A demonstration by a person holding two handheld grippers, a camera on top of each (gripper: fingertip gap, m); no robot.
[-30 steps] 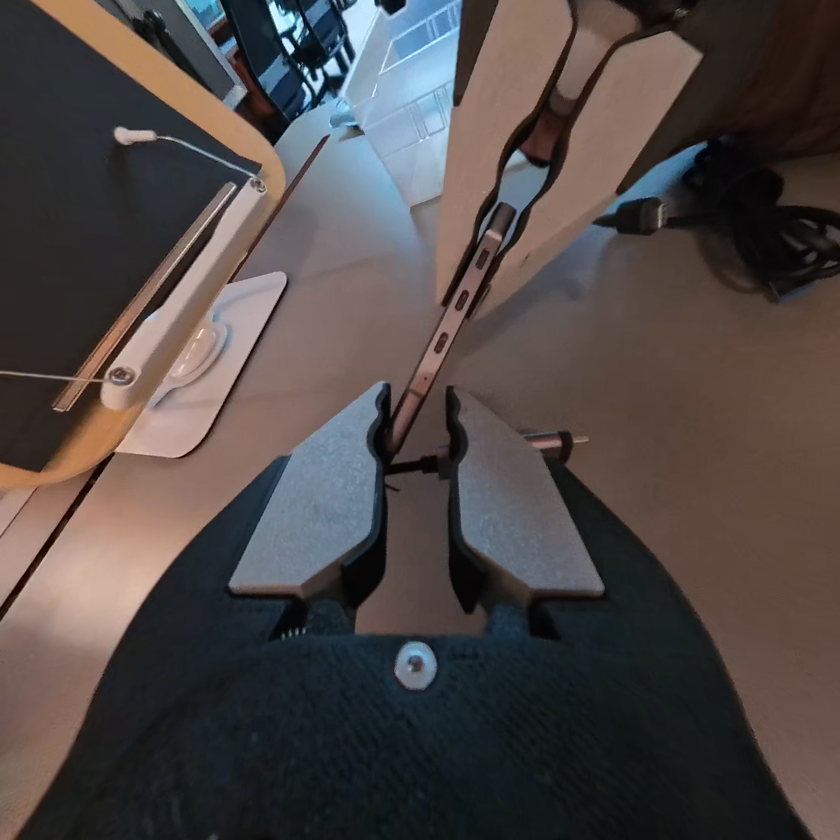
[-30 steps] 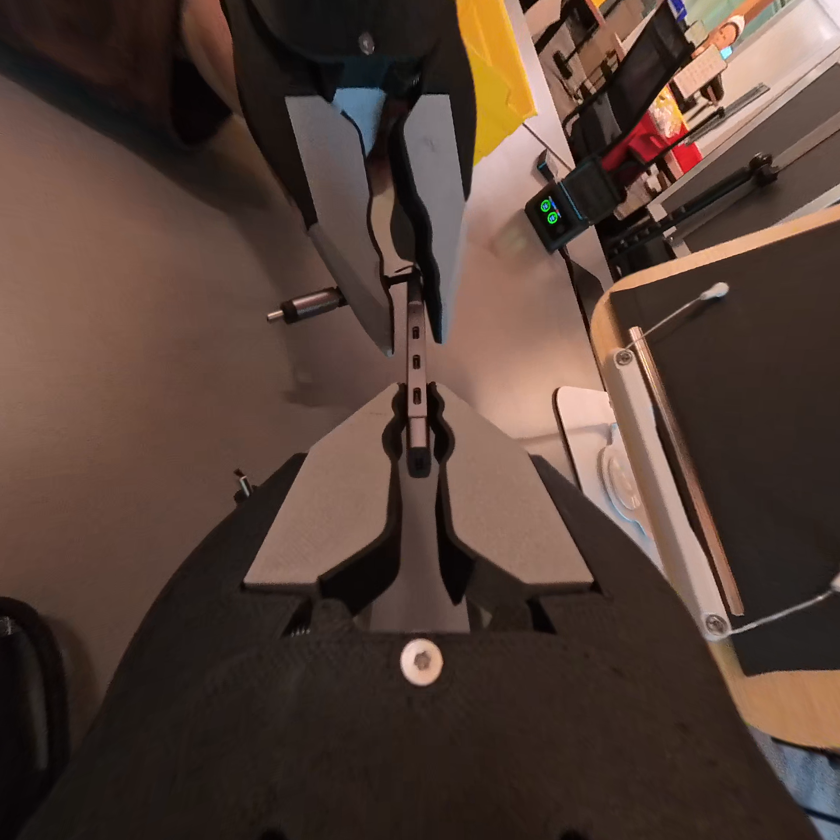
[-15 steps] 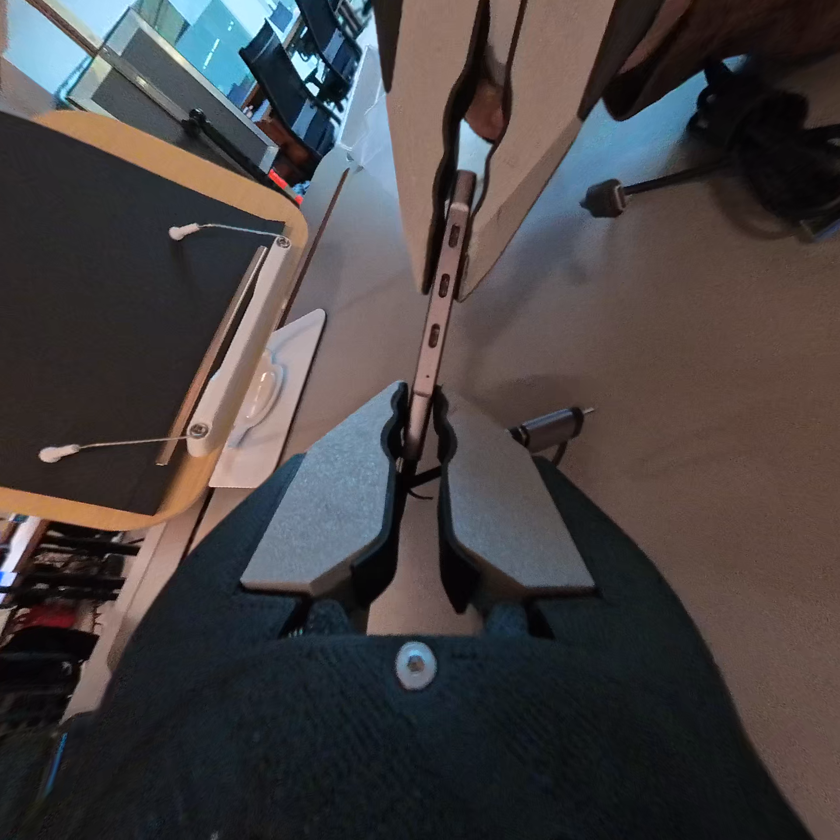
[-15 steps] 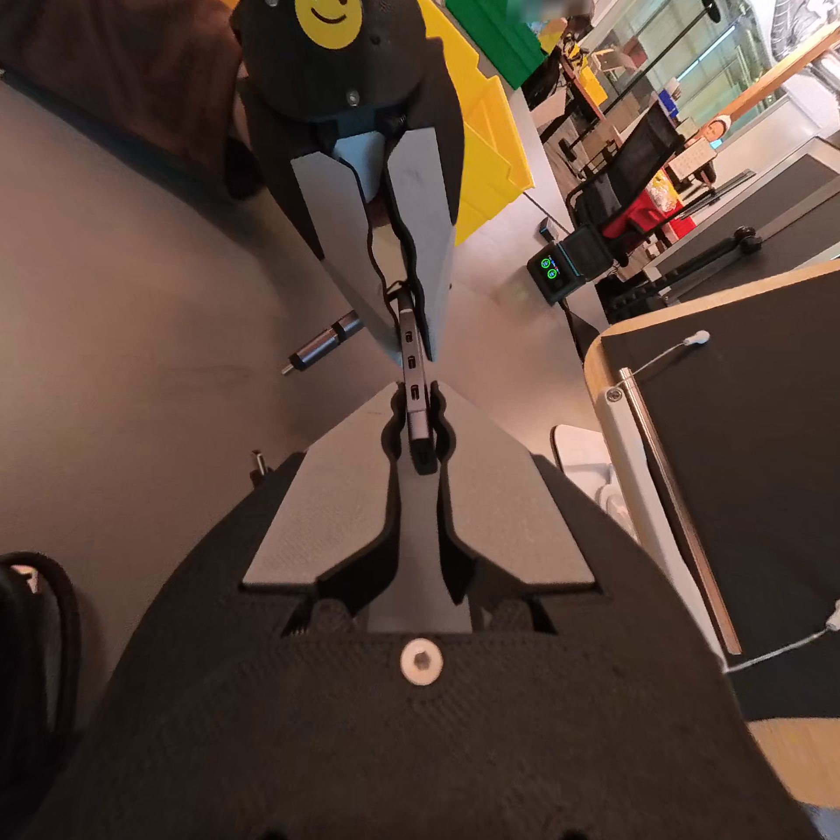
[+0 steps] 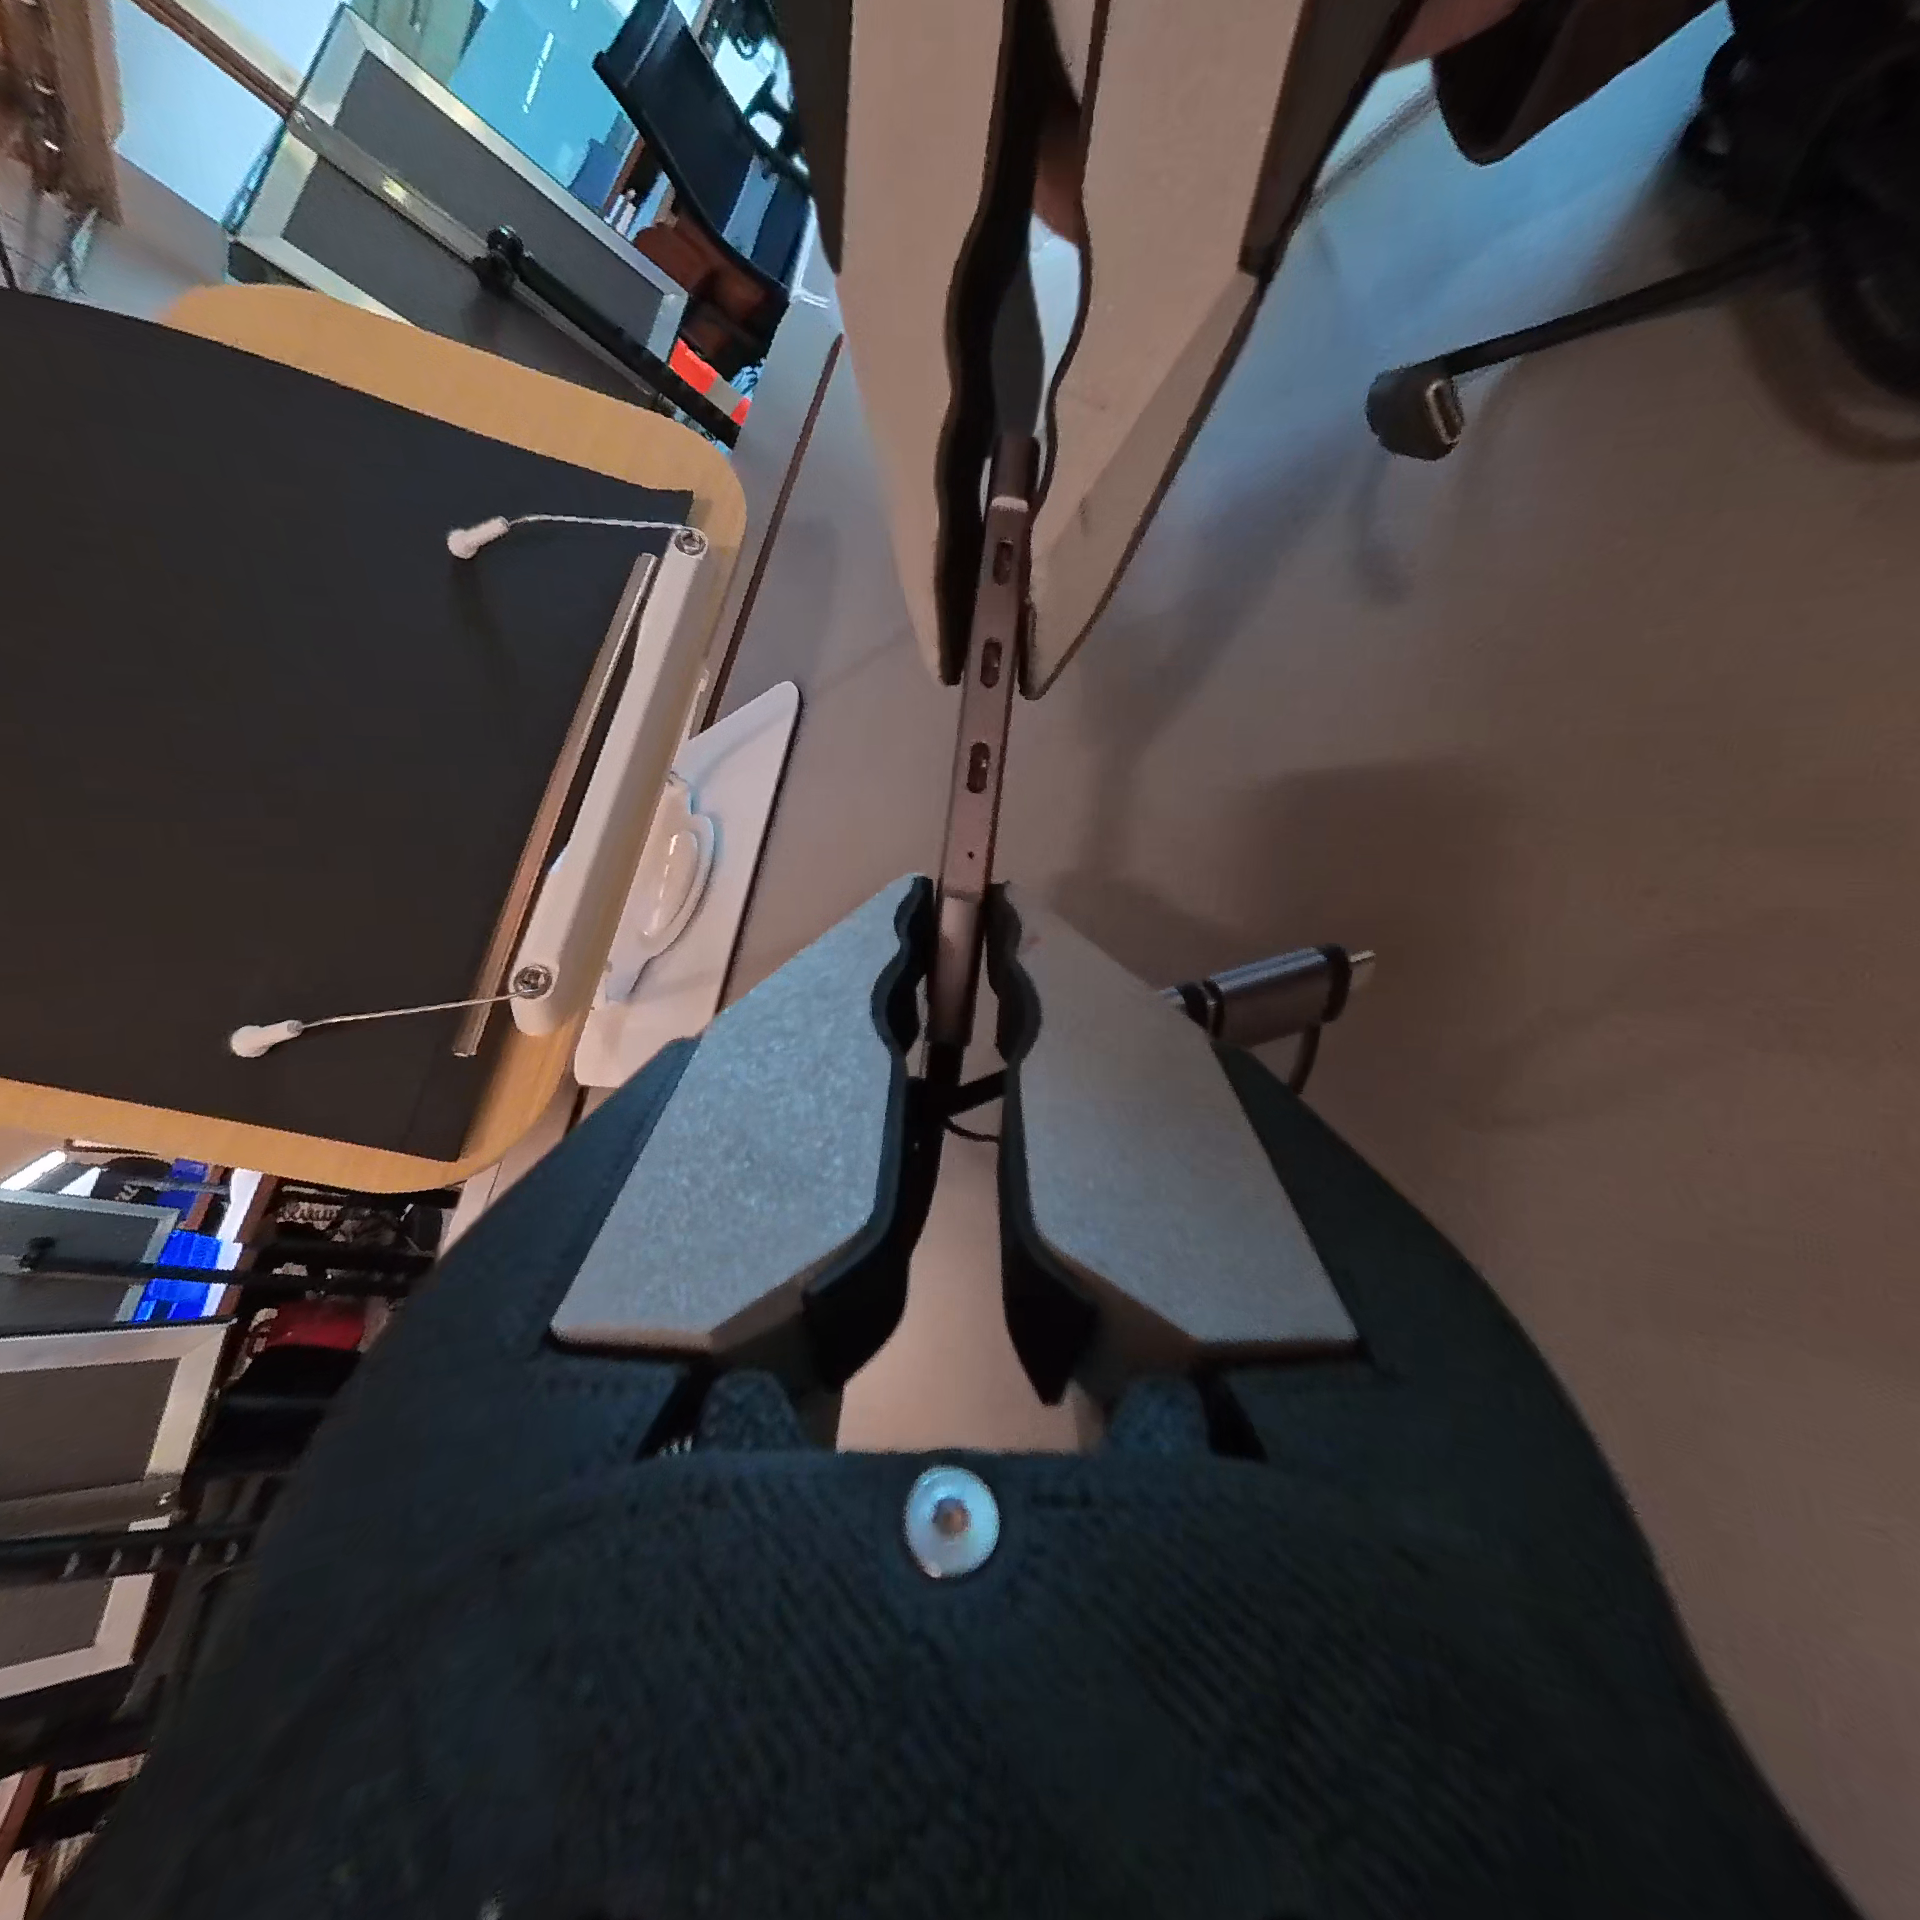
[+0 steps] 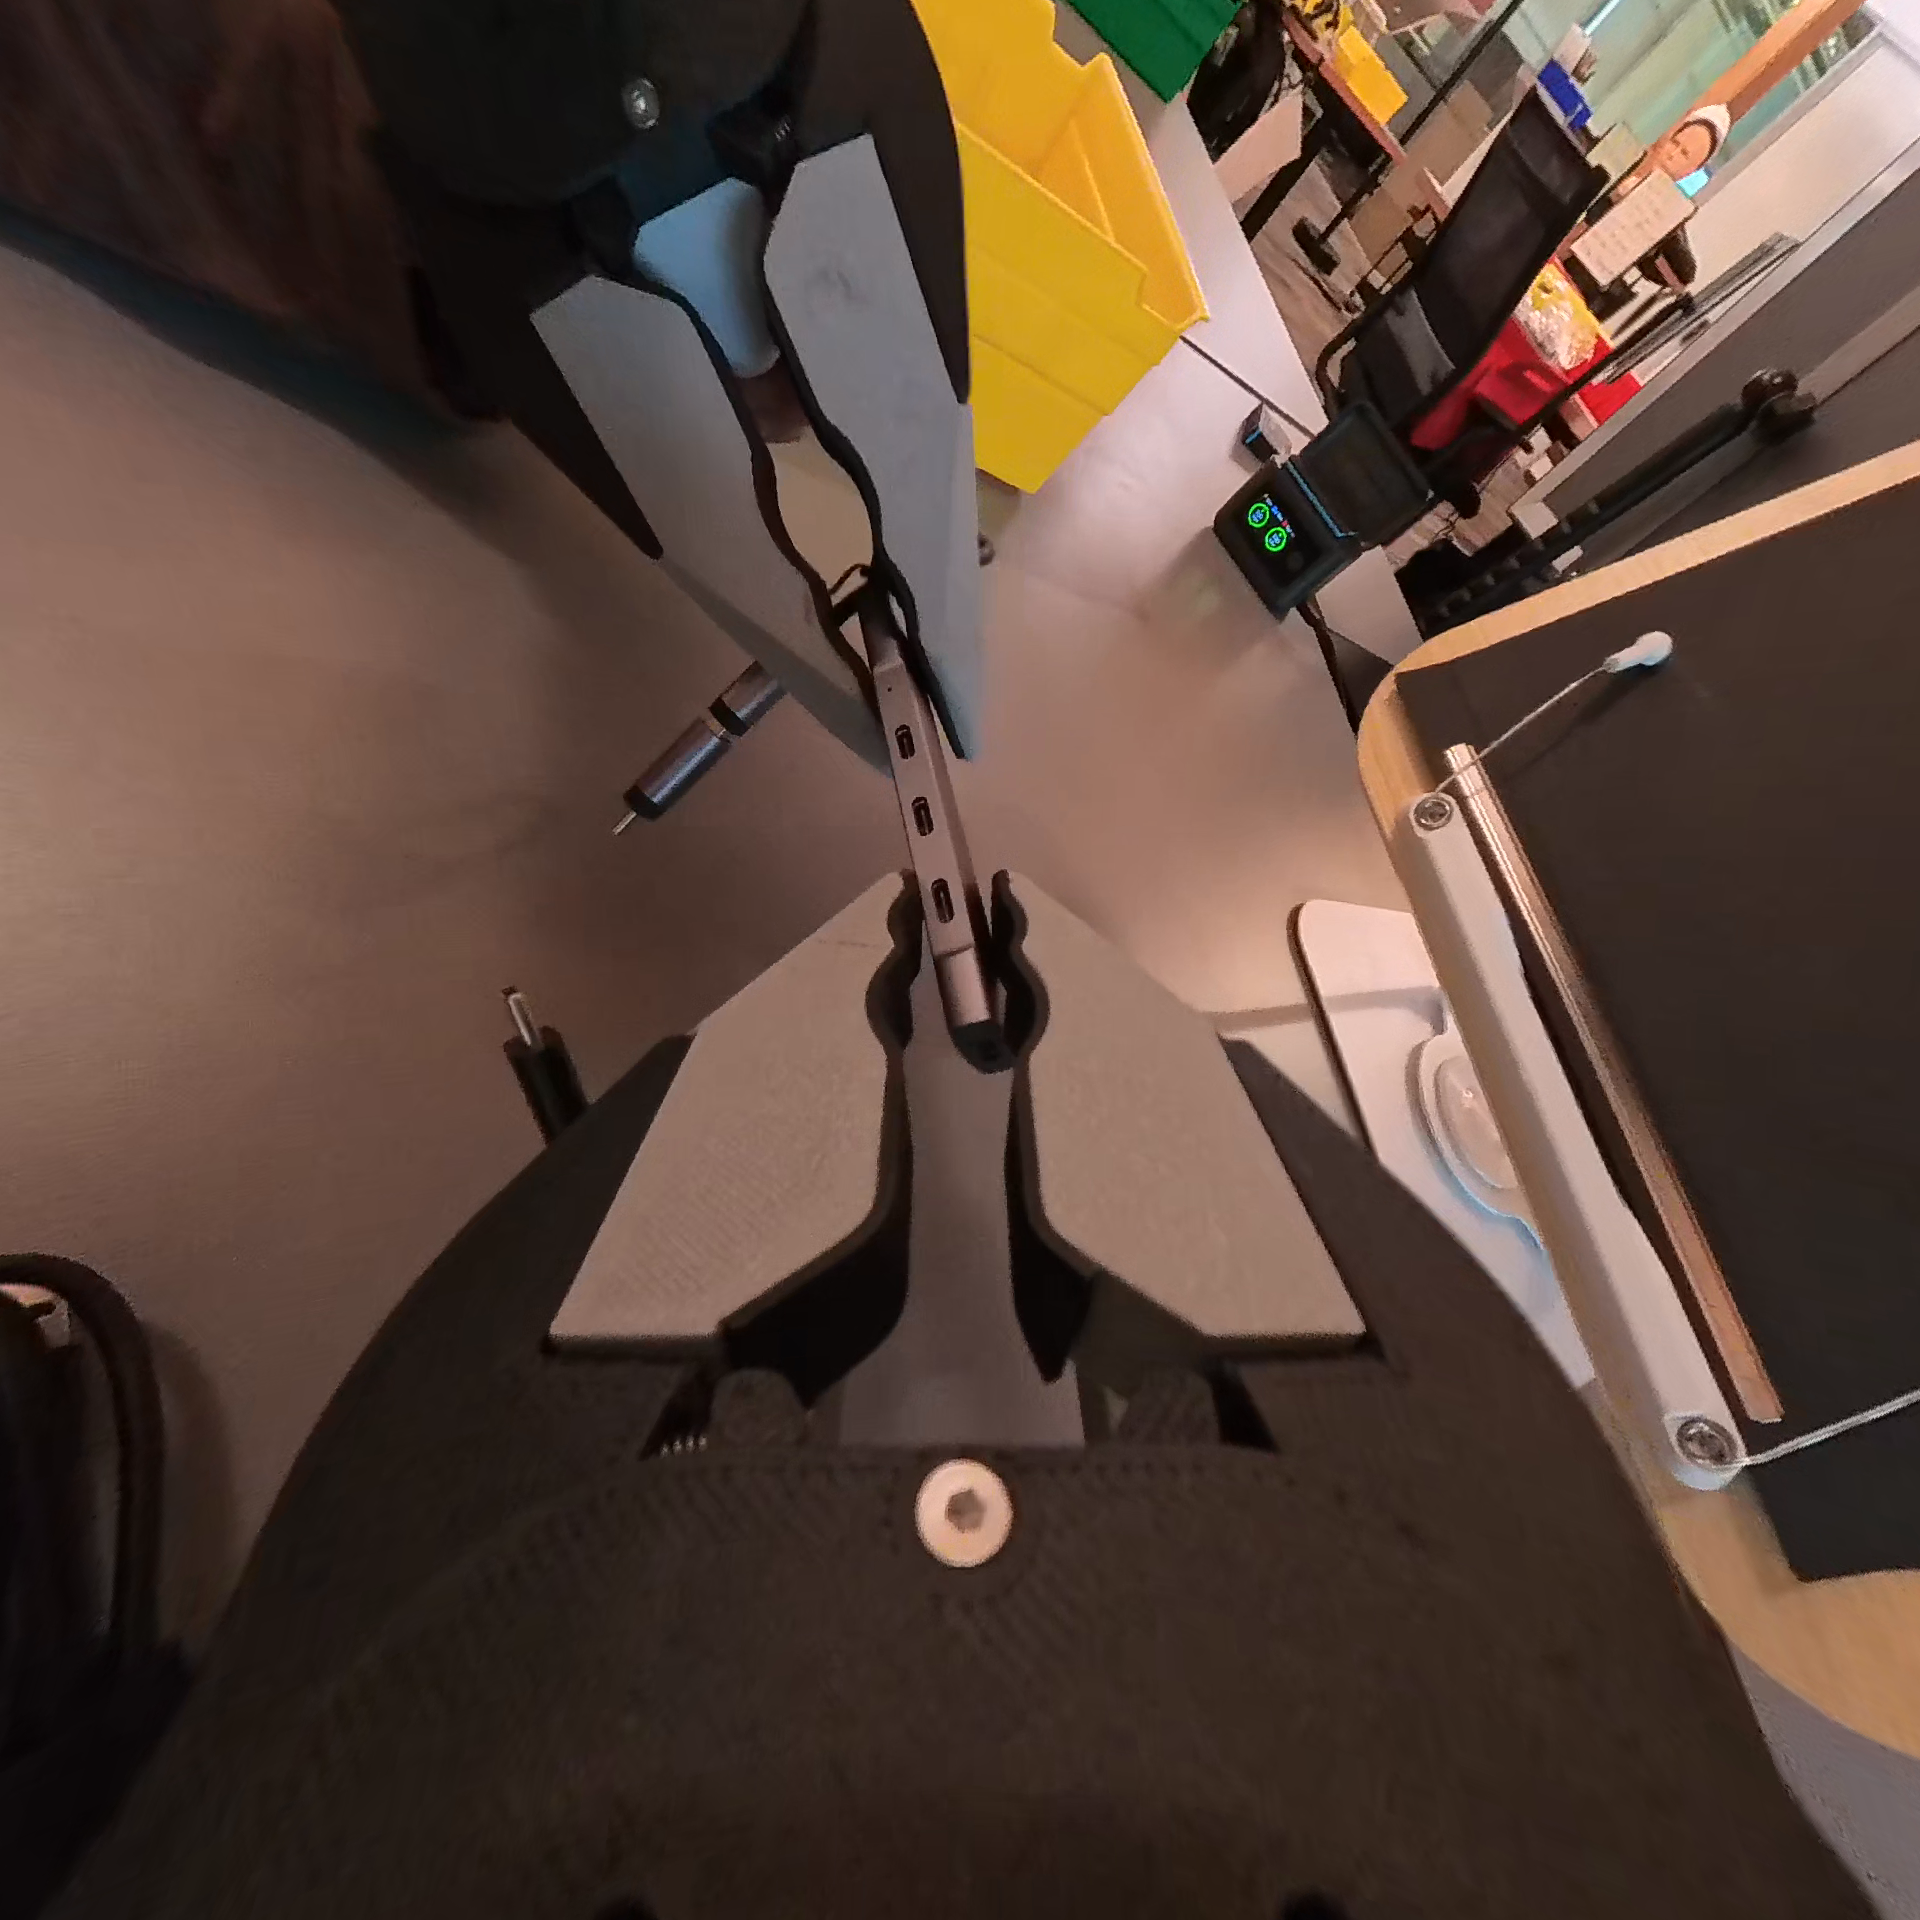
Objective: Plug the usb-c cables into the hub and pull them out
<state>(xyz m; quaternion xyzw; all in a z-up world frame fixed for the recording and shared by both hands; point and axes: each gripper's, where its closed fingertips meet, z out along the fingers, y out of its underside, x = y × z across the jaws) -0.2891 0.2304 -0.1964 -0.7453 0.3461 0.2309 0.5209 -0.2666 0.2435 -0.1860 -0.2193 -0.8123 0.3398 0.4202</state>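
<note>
A slim grey hub (image 5: pixel 982 748) with three ports along its edge is held edge-up between both grippers. My left gripper (image 5: pixel 961 914) is shut on its near end. My right gripper (image 5: pixel 992 665) faces it and grips the far end. In the right wrist view my right gripper (image 6: pixel 956 904) is shut on the hub (image 6: pixel 928 821) and the left gripper (image 6: pixel 914 727) clamps the other end. A grey metal plug (image 5: pixel 1278 992) on a short black lead lies beside my left fingers and also shows in the right wrist view (image 6: pixel 696 748). A black USB-C plug (image 6: pixel 535 1049) lies left of my right gripper.
A tilted black board with a wooden rim (image 5: pixel 260 675) stands on a white base (image 5: pixel 727 810) at the left. A black cable plug (image 5: pixel 1418 416) and a cable bundle (image 5: pixel 1860 260) lie at the far right. Yellow bins (image 6: pixel 1049 281) and a small device with a green display (image 6: pixel 1288 530) sit beyond. Both grippers' tips are close together, under 4 cm apart. The black USB-C plug (image 6: pixel 535 1049) lies around 7 cm away from my right fingertips.
My left gripper has closed on the hub's near end. Both grippers have turned with the hub, which now points straighter away from each camera. The grey plug has shifted beside the left fingers.
</note>
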